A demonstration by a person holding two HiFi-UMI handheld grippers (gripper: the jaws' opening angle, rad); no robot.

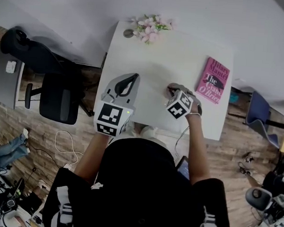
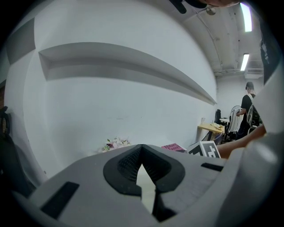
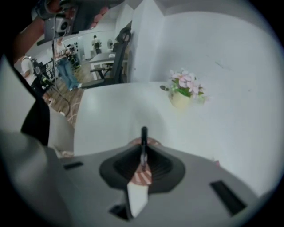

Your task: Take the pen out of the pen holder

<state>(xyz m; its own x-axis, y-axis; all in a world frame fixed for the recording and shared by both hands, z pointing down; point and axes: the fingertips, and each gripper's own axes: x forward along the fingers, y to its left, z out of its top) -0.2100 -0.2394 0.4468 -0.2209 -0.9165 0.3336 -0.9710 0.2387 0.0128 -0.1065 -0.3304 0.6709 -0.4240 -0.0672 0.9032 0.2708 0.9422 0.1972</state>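
Over the near half of a smooth white table [image 1: 153,63]: two tools of matte grey plastic, each with black ribbed pads and a cube of black-and-white square markers.

Between the pads of the right gripper [image 3: 143,150], tilted steeply down: a thin black pen [image 3: 143,134], pinched in the narrow cleft where the pads meet, its rounded end poking just past the fingertips. Directly beneath, seen through the gap: a round pen holder [image 3: 141,177] with reddish and white stripes, its curved rim peeping out either side of the pen. Lower part of the pen lost behind the pads, so cannot tell how deep it reaches into the holder. Long axis standing up out of the holder, in line with the cleft, free end uppermost.

To the left of that, held nearly level above the tabletop and apart from the holder: the left gripper [image 2: 141,148], tips pressed together on nothing, only a sliver of white table showing through the gap lower down.

Flat near the table's right edge: a pink rectangular book [image 1: 213,79]. At the far edge, against a plain white wall: pink and white flowers [image 3: 185,84] in a pale rounded pot, with a small dark disc [image 1: 128,33] just beside.

Left of the table, on wood-patterned flooring: a black office chair [image 1: 58,99].
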